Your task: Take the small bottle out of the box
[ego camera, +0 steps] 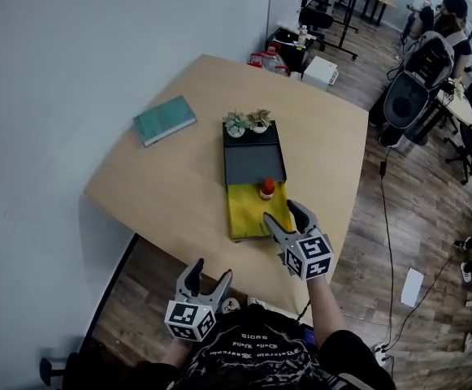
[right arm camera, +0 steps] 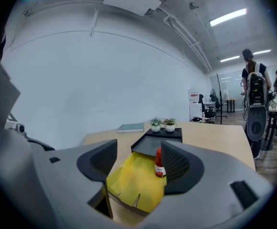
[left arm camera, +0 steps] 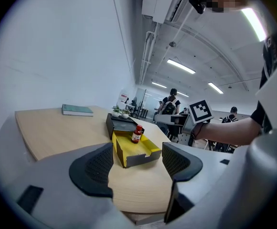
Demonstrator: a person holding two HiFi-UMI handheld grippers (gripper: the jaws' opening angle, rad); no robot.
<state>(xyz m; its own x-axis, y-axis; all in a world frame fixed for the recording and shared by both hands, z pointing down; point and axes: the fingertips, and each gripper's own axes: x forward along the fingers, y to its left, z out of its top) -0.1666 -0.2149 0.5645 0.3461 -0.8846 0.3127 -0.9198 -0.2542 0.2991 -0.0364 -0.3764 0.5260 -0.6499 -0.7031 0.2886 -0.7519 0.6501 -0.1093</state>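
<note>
The right claw (ego camera: 285, 215) gapes empty at the near end of the box (ego camera: 244, 218). The small bottle (ego camera: 267, 188) stands upright inside, just beyond. Closing off-centre could topple it or shove the box. The left claw (ego camera: 210, 271), also released, hangs apart.

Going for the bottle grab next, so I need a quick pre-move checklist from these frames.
1. Small bottle upright in the yellow part of the box: ok.
2. Nothing covering the bottle from above: ok.
3. Right gripper fingers apart and empty, at the box's near end: ok.
4. Bottle centred between the right fingers: not ok. In the right gripper view it sits beside the right finger.
5. Left gripper open, off the table, clear of the path: ok.
6. Potted plants behind the bottle, apart from it: ok.
</note>
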